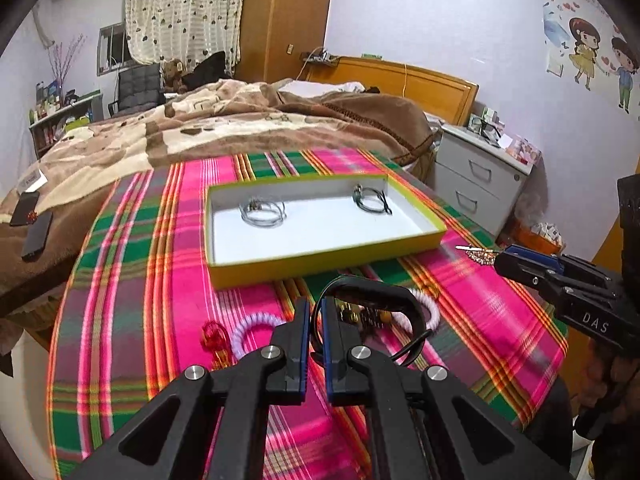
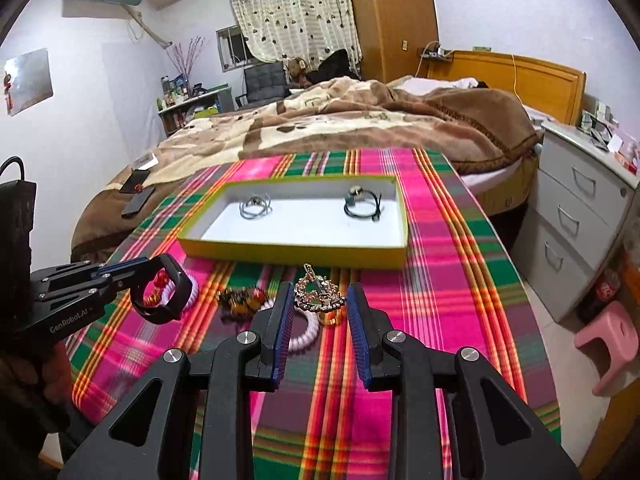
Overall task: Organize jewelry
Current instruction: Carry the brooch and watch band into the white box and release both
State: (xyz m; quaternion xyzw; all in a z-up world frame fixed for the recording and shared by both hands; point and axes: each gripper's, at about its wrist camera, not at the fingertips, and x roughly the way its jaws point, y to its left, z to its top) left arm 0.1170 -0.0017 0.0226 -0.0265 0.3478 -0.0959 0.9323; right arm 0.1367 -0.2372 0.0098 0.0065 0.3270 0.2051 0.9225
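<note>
My left gripper (image 1: pixel 316 308) is shut on a black wristband (image 1: pixel 372 292) and holds it above the cloth; it also shows in the right wrist view (image 2: pixel 162 292). My right gripper (image 2: pixel 318 300) is open, with a gold chain ornament (image 2: pixel 320 292) between its fingers. A yellow-edged white tray (image 1: pixel 320 268) holds a silver bracelet (image 1: pixel 262 210) and a black bracelet (image 1: pixel 372 200). Loose on the cloth lie a pink coil hair tie (image 1: pixel 252 326), a red charm (image 1: pixel 212 338), an amber bead piece (image 2: pixel 240 300) and a second coil tie (image 2: pixel 304 338).
The plaid cloth (image 2: pixel 440 280) covers a table that ends at the right near a grey drawer unit (image 2: pixel 576 216) and a pink stool (image 2: pixel 608 340). A bed (image 2: pixel 340 120) with phones (image 1: pixel 32 228) on it lies behind the table.
</note>
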